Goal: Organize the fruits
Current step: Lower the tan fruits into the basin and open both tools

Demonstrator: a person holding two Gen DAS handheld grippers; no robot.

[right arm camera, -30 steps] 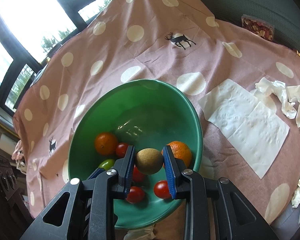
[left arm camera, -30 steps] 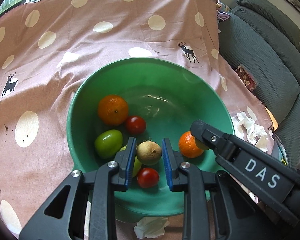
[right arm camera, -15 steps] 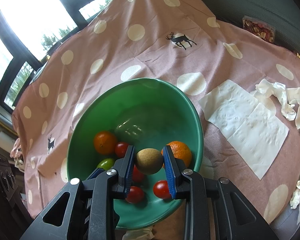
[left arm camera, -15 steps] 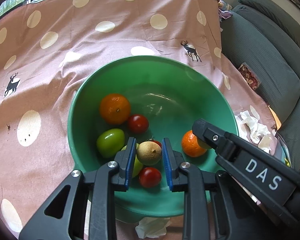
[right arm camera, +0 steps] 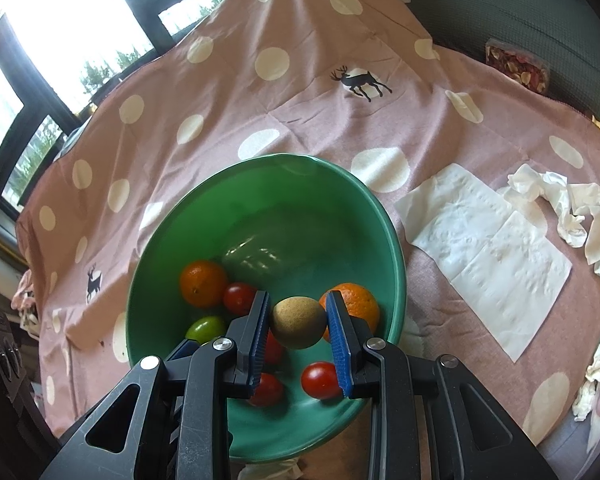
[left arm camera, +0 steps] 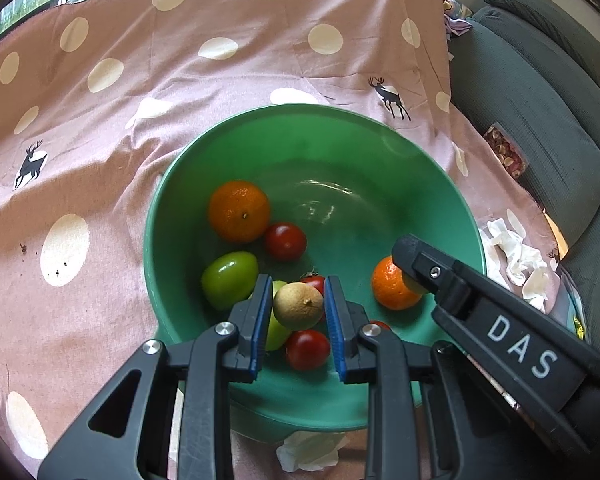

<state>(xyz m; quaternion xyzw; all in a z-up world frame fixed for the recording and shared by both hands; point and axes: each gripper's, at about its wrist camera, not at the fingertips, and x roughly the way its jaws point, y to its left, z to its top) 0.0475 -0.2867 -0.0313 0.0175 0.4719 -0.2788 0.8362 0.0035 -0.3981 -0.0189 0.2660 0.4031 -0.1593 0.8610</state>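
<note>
A green bowl (left arm camera: pixel 300 110) sits on a pink spotted cloth and holds several fruits. My left gripper (left arm camera: pixel 297 296) is shut on a small tan round fruit (left arm camera: pixel 299 307) above the bowl's near side. Below it lie two oranges (left arm camera: pixel 239 211), red tomatoes (left arm camera: pixel 285 241) and a green fruit (left arm camera: pixel 230 280). My right gripper (right arm camera: pixel 298 314) is shut on a brown round fruit (right arm camera: pixel 298 322) over the green bowl (right arm camera: pixel 268 160), just in front of an orange (right arm camera: pixel 356 300). In the left wrist view its black body (left arm camera: pixel 500 320) reaches in from the right.
Flat white napkins (right arm camera: pixel 488 248) and crumpled tissues (right arm camera: pixel 560 200) lie on the cloth right of the bowl. A grey sofa (left arm camera: pixel 540 112) borders the right side, with a snack packet (right arm camera: pixel 518 64) on it. More tissue (left arm camera: pixel 308 450) pokes out under the bowl's near rim.
</note>
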